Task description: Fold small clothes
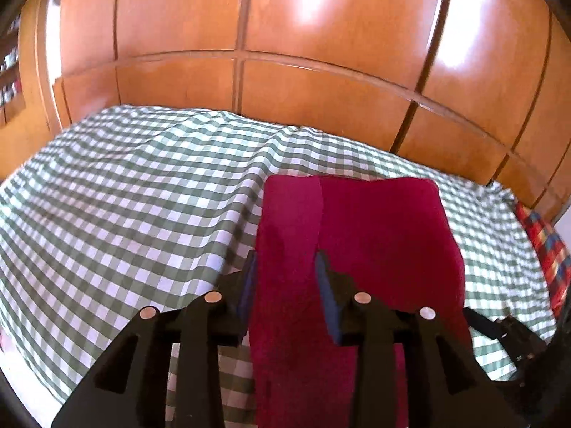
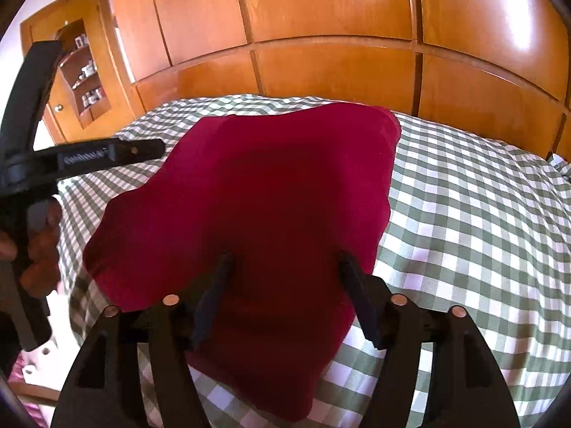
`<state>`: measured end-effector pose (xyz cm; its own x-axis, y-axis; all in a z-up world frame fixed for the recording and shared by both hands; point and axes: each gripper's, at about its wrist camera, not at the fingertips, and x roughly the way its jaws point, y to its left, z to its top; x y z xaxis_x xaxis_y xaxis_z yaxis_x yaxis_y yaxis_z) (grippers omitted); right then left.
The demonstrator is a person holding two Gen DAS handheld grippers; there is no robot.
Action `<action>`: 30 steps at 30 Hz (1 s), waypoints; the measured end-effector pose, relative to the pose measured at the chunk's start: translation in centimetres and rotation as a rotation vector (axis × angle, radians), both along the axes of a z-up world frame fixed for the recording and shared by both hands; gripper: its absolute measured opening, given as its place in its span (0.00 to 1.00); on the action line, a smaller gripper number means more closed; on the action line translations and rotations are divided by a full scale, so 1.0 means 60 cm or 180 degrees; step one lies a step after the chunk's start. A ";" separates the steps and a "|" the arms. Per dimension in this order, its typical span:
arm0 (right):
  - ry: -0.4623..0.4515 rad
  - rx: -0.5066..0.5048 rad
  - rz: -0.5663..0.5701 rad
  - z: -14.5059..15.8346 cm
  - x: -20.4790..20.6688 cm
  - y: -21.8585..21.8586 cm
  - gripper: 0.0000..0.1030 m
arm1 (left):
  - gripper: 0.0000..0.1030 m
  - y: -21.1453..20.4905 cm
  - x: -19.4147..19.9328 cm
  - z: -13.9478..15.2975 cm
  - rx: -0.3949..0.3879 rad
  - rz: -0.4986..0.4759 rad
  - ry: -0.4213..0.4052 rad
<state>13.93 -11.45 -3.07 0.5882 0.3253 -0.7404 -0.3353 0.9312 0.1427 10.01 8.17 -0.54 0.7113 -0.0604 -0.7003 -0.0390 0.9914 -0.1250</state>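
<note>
we see the red cloth (image 2: 257,214) lying flat on the checked bedspread (image 2: 464,214). left gripper (image 1: 285,267) and right gripper (image 2: 283,264) both hover over it, jaws apart, gripping nothing.

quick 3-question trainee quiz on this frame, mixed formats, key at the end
1. True or false: the dark red cloth garment lies on a green-and-white checked bedspread.
2. Multiple choice: what stands behind the bed? A) a white tiled wall B) glossy orange-brown wooden wardrobe panels C) a window with curtains
3. Fill in: in the right wrist view, the right gripper has its jaws apart over the ____ garment, not pressing on it.

Key: 1 true; 2 B; 3 red. The left gripper also straddles a strip of that garment, jaws apart.
</note>
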 end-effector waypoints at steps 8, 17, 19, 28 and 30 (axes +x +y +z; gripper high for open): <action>-0.0097 0.0284 -0.0155 0.060 0.028 -0.033 0.65 | 0.41 -0.010 -0.005 -0.008 0.0047 -0.0032 -0.0011; -0.0050 0.0102 -0.0176 0.057 0.077 -0.005 0.64 | 0.42 -0.009 -0.003 -0.018 0.0065 -0.0042 0.0026; 0.0034 0.0039 -0.0180 0.043 0.089 0.002 0.64 | 0.42 -0.007 0.000 -0.023 0.0060 -0.0043 0.0053; 0.0101 -0.0121 -0.0020 0.013 0.097 0.008 0.76 | 0.49 0.014 0.013 -0.070 -0.0128 -0.0007 0.0271; 0.0141 0.0084 -0.0064 0.019 0.102 -0.014 0.85 | 0.56 0.027 0.009 -0.075 -0.0226 0.0021 0.0275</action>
